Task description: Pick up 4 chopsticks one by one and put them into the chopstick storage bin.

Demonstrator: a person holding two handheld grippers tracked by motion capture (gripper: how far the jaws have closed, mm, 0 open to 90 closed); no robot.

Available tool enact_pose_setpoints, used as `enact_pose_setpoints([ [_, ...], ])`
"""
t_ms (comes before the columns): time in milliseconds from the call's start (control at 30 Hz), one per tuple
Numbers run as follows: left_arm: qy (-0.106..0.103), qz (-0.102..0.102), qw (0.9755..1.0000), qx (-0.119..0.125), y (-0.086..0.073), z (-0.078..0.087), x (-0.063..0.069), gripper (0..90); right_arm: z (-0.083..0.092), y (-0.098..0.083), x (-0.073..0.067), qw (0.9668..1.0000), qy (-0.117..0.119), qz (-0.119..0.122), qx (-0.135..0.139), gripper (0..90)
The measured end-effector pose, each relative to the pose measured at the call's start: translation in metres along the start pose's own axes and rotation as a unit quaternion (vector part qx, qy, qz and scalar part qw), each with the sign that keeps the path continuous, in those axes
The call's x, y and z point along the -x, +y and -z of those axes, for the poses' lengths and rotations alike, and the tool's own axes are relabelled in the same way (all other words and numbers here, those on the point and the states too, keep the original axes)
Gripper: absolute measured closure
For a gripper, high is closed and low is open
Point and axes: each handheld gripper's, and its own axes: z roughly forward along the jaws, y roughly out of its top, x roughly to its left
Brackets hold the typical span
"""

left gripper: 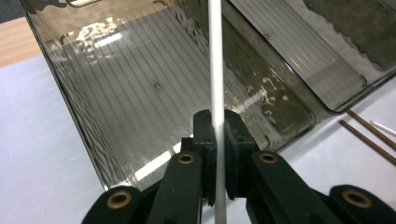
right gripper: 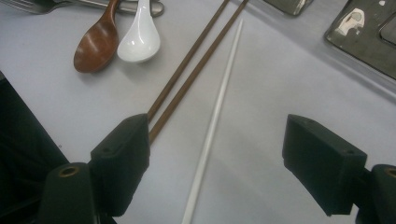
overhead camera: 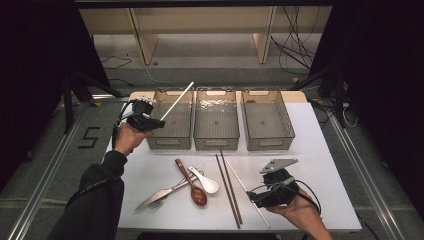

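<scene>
- Far left: a white chopstick (overhead camera: 177,101) is pinched tight between the pads of the left gripper (overhead camera: 159,121) – it's held slanted over the leftmost bin (overhead camera: 171,142), tip pointing up and away.
- The middle bin (overhead camera: 216,141) and right bin (overhead camera: 268,141) are lined up just beside it.
- Nearer the front, a knife and fork (overhead camera: 161,196), a wooden spoon (overhead camera: 192,184) and a white soup spoon (overhead camera: 204,180) are piled together.
- Next over, two brown chopsticks (overhead camera: 229,189) and a second white chopstick (right gripper: 212,123) are laid flat on the table (overhead camera: 320,150).
- Far right: the right gripper (right gripper: 224,161) is kept wide open above that second white chopstick – nothing is gripped.
</scene>
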Motion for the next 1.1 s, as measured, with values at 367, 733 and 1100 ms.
enact_pose_setpoints([
  [367,0.008,0.000,0.9999,-0.015,0.001,-0.016,-0.008,84.8,0.000,0.000,0.000,1.0000,0.003,0.004,-0.002,24.6],
  [733,0.017,0.014,0.9995,-0.020,0.001,-0.026,-0.017,84.6,0.000,0.000,0.000,0.9999,0.007,0.007,-0.003,25.1],
  [1100,0.030,0.029,0.9988,-0.025,-0.002,-0.035,-0.023,70.1,-0.001,0.001,-0.001,0.9998,0.012,0.010,-0.008,25.4],
])
